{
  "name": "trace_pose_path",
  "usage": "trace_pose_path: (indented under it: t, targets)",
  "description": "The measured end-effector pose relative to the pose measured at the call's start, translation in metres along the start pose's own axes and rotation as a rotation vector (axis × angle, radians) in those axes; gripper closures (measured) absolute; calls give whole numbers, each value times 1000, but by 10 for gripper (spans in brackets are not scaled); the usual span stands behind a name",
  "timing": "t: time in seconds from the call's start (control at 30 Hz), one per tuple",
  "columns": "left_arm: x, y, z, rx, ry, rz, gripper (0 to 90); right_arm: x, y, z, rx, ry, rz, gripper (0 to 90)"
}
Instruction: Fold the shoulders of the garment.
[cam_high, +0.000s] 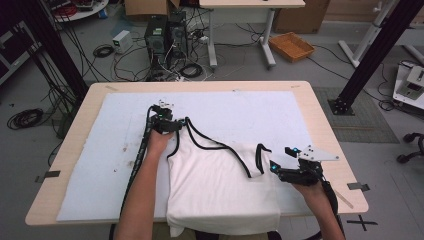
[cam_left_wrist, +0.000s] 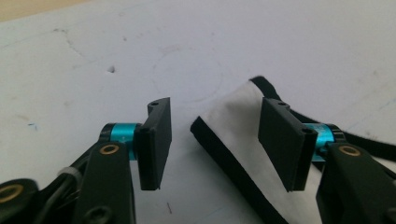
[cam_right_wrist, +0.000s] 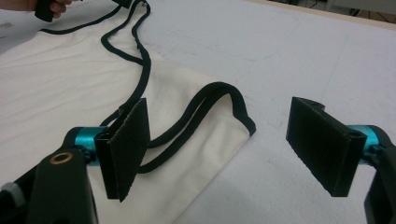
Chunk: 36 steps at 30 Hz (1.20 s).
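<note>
A white top (cam_high: 220, 185) with black straps is laid flat near the table's (cam_high: 320, 115) front edge. One strap corner is placed between the left gripper's (cam_left_wrist: 215, 140) open jaws, not pinched yet. Nothing is held by the right gripper's (cam_right_wrist: 229, 149) wide jaws. No fold is made yet.

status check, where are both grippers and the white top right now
Left gripper open, straddling a black-trimmed corner of the white top. Right gripper open beside the looped black strap, holding nothing. Top flat on the white mat, nothing in the way.
</note>
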<state>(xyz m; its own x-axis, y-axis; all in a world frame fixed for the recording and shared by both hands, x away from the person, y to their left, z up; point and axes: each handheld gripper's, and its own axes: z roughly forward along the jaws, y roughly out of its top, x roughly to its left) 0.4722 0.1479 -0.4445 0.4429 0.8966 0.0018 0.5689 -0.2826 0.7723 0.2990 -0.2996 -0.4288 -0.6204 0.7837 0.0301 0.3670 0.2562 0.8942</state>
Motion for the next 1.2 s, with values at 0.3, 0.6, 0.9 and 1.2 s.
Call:
trace_pose_path:
  t: [0.3, 0.6, 0.9, 1.2]
  targets:
    - [-7, -2, 2, 17, -52, 50, 850, 1, 0, 1, 0, 3, -2, 216]
    - [-6, -12, -30, -200, -191, 32, 854, 1, -2, -2, -2, 1, -1, 216]
    - [-17, -39, -79, -363, -382, 128, 852, 8, -2, -4, -6, 9, -7, 216]
    - [-35, -73, -104, -344, -486, 262, 852, 13, -2, -6, -1, 9, -7, 216]
